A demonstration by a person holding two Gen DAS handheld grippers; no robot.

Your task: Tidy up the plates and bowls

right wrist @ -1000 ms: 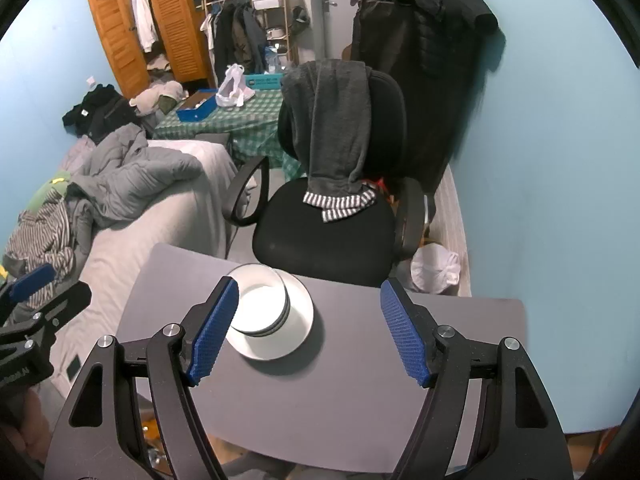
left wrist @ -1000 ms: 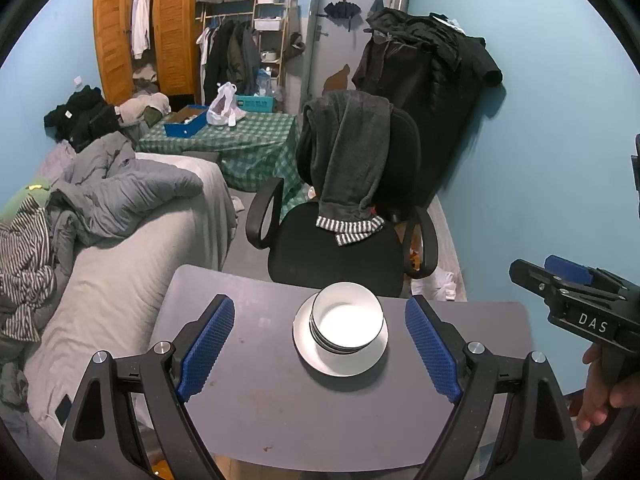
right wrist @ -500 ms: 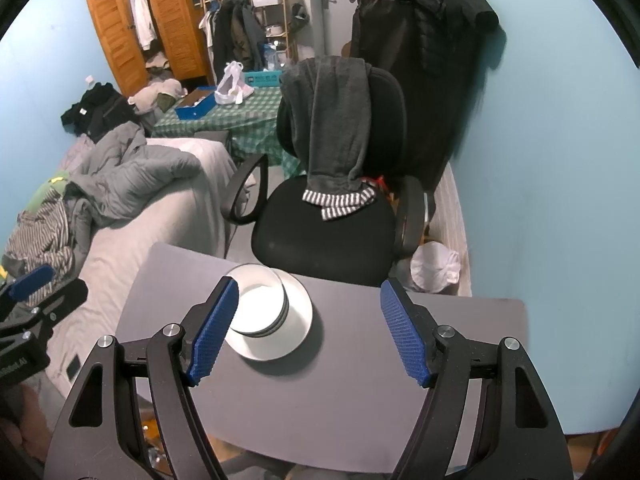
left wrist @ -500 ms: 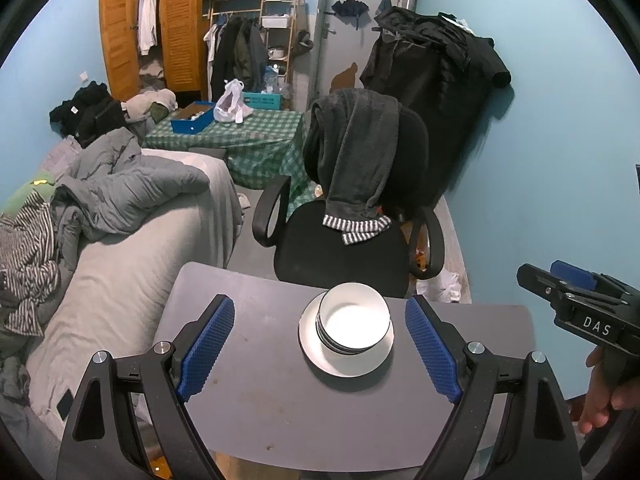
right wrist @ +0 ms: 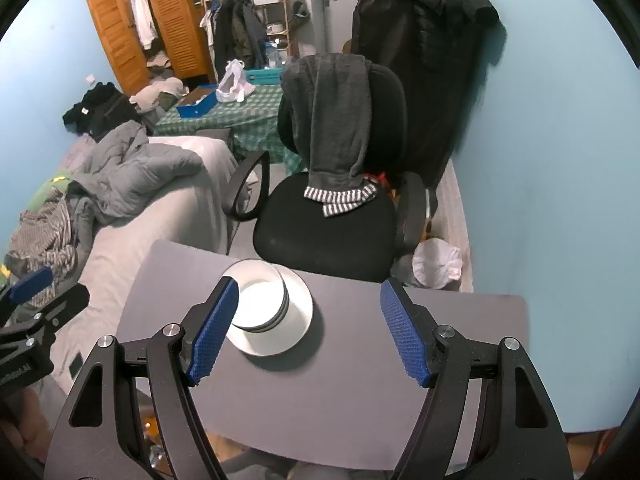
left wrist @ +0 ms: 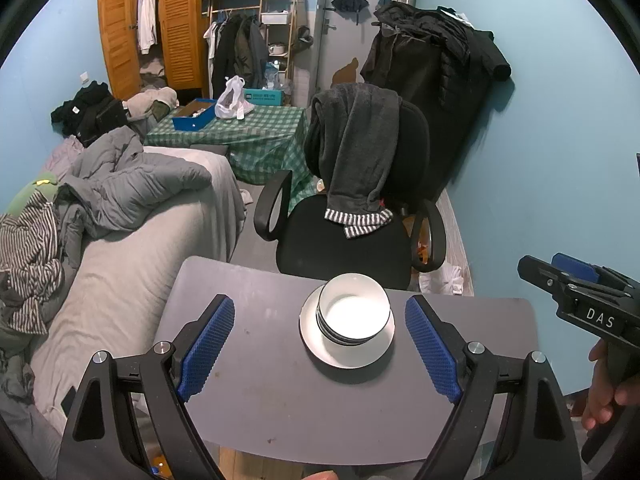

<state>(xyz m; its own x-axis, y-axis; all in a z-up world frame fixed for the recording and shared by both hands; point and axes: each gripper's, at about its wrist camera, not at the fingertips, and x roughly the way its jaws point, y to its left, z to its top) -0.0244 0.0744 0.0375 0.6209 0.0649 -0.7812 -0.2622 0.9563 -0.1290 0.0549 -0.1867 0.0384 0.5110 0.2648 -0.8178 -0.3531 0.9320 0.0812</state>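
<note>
A stack of white bowls (left wrist: 354, 312) (right wrist: 262, 298) sits on a white plate (left wrist: 348, 354) (right wrist: 294, 320) near the far edge of the grey table (left wrist: 280, 400) (right wrist: 340, 380). My left gripper (left wrist: 320, 350) hovers open above the table, its blue pads wide on either side of the stack and well short of it. My right gripper (right wrist: 308, 330) is open too, empty, with the stack just behind its left pad. Each gripper shows at the edge of the other's view, held by a hand.
A black office chair (left wrist: 352, 216) draped with a dark garment stands just beyond the table. A bed with grey bedding (left wrist: 120, 220) lies to the left. The blue wall (right wrist: 560, 160) is close on the right, with a white bag (right wrist: 438, 262) on the floor.
The left wrist view has shifted slightly, so the bowls sit a little further right and lower in it. Both grippers stay open and the dishes have not moved.
</note>
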